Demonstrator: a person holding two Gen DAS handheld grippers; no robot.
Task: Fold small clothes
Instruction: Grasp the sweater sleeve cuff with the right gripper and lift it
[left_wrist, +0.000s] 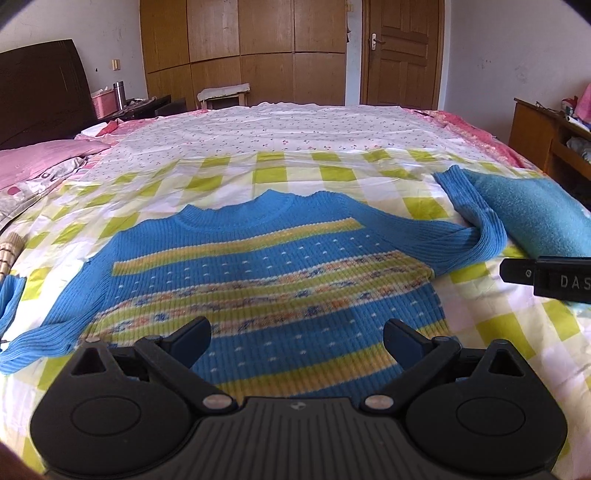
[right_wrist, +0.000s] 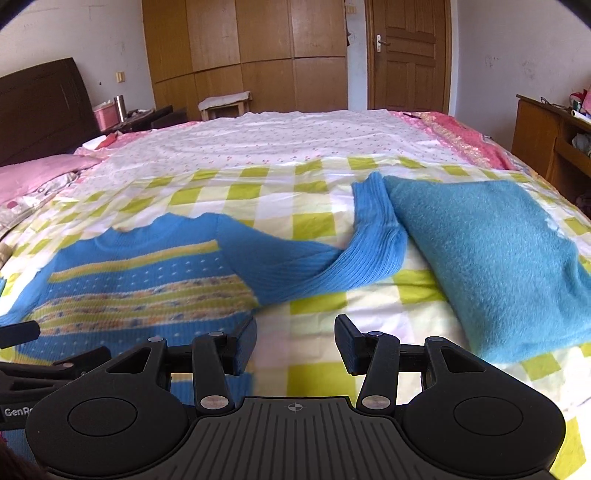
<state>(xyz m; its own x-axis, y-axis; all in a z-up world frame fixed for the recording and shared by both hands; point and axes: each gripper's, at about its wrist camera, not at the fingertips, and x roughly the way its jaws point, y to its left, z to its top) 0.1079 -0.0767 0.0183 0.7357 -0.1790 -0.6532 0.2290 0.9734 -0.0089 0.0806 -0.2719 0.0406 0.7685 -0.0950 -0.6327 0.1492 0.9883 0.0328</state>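
Sweater (left_wrist: 258, 280) lies flat, front up on the bed (left_wrist: 295, 129) for folding, so both tools, left tool (left_wrist: 297, 341) and right tool (right_wrist: 295, 343), hover spread apart, gripping nothing.

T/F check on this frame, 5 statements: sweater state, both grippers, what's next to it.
1. The striped sweater lies spread flat, front up, on the checked sheet. True.
2. The left gripper is shut on the sweater's hem. False: its jaws stand wide open above the lower body of the sweater, holding nothing.
3. The right gripper is open. True; it holds nothing, with the sweater's side edge by its left finger.
4. The sweater's right sleeve is already folded across the chest. False: it bends outward and away, running up beside the teal fleece item.
5. The teal fleece item lies on top of the sweater's body. False: it lies to the right of the body, on the sheet.
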